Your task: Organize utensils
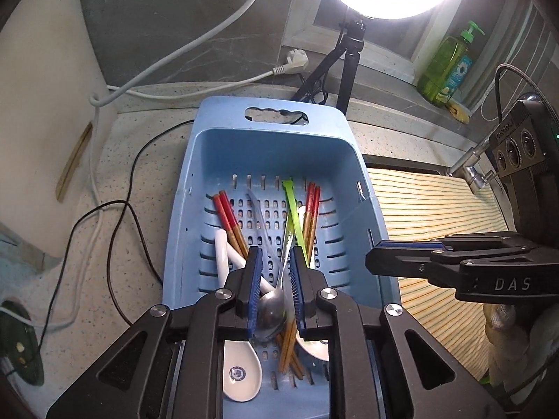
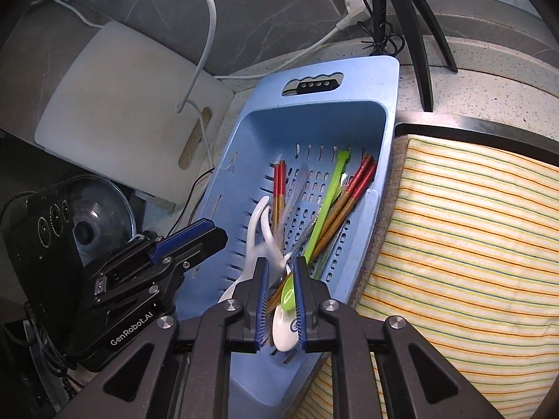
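A blue slotted basket [image 1: 279, 146] [image 2: 349, 118] holds mixed utensils: red-topped chopsticks [image 1: 229, 221] [image 2: 360, 179], a green plastic spoon [image 1: 293, 211] [image 2: 330, 199], white ceramic spoons [image 1: 241, 372] [image 2: 284, 324] and a metal spoon [image 1: 270, 309]. My left gripper [image 1: 274, 262] hovers over the basket's near end, jaws a little apart around the metal spoon; whether they grip it is unclear. My right gripper [image 2: 281, 272] stands over the basket's near end, jaws a little apart over the green and white spoon bowls. Each gripper shows side-on in the other view [image 1: 405, 255] [image 2: 195, 237].
A striped cloth [image 1: 433, 209] [image 2: 471, 230] covers the surface right of the basket. A white cutting board [image 2: 115, 111] leans at the left. A ring light tripod [image 1: 346, 56], cables [image 1: 115, 209], a plug [image 1: 295, 59] and a green soap bottle [image 1: 447, 66] stand behind.
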`<control>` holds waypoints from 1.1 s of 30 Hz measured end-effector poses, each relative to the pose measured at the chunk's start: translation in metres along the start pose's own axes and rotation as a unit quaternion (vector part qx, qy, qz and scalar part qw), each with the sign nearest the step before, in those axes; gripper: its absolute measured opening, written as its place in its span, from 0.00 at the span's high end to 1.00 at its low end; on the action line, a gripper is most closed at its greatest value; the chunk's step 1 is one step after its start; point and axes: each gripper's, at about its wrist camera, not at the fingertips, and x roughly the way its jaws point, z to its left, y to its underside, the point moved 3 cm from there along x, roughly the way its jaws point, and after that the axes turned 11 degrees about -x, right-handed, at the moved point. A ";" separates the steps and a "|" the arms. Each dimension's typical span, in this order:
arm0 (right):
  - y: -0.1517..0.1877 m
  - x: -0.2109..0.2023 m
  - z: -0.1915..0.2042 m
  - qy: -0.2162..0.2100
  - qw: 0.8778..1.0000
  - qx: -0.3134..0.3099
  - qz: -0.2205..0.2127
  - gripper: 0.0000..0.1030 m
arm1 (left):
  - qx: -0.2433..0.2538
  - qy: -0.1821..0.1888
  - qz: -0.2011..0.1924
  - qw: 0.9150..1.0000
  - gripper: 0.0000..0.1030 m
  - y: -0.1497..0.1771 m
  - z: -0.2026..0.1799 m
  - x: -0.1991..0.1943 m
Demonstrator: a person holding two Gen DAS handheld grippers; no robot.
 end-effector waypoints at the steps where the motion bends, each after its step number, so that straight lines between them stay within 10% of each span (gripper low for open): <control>1: 0.000 -0.001 -0.001 0.000 1.000 0.000 -0.001 0.87 | -0.002 0.000 -0.001 1.000 0.86 0.000 0.001 -0.001; 10: 0.000 -0.008 0.004 0.008 1.000 -0.018 -0.006 0.79 | -0.007 -0.007 -0.007 1.000 0.82 0.003 -0.003 -0.009; 19: 0.006 -0.026 0.010 0.031 0.998 -0.055 -0.020 0.71 | -0.014 -0.037 -0.029 0.999 0.49 0.009 -0.011 -0.024; 33: 0.028 -0.069 0.004 0.051 0.986 -0.138 -0.082 0.51 | -0.048 -0.086 -0.076 0.992 0.41 0.038 -0.046 -0.067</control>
